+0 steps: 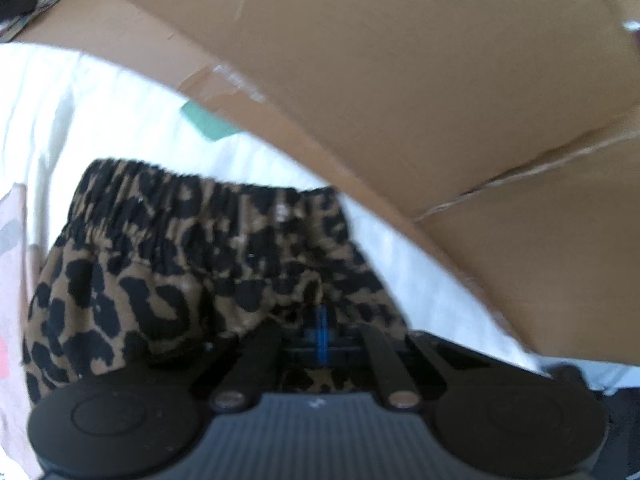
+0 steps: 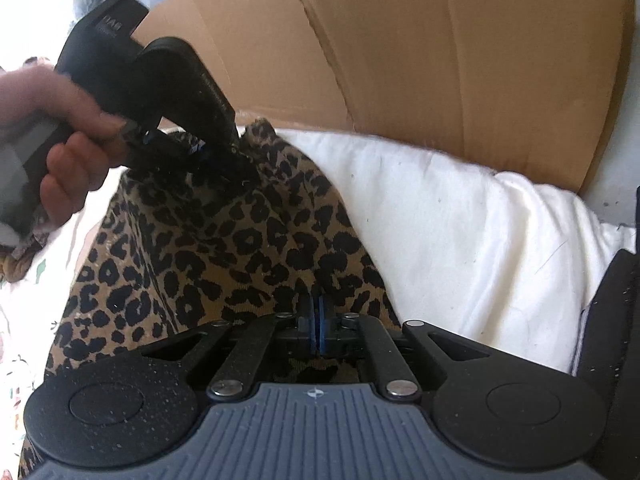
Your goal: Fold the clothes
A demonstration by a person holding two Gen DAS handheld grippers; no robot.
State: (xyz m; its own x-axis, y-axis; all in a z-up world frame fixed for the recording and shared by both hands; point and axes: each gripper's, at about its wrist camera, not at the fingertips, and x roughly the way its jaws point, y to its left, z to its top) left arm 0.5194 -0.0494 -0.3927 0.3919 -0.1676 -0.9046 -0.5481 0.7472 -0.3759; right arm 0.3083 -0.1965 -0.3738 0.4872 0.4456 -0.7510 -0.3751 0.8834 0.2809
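Leopard-print shorts (image 1: pixel 160 272) with a gathered elastic waistband (image 1: pixel 192 196) lie on white bedding. In the left wrist view my left gripper (image 1: pixel 322 322) is shut, its blue pads pinching the fabric below the waistband. The right wrist view shows the same shorts (image 2: pixel 248 240) spread toward the camera. There my right gripper (image 2: pixel 318 308) is shut on a raised fold at their near edge. Farther back, a hand (image 2: pixel 60 140) holds the left gripper (image 2: pixel 234 152), which pinches the far edge of the shorts up into a peak.
A large cardboard box (image 1: pixel 400 80) (image 2: pixel 420 40) stands close behind the bedding. White padding (image 2: pixel 460 208) fills the right side. A teal item (image 1: pixel 208 120) lies by the box edge. A floral sheet (image 2: pixel 24 300) is at left, and a dark object (image 2: pixel 612 300) at far right.
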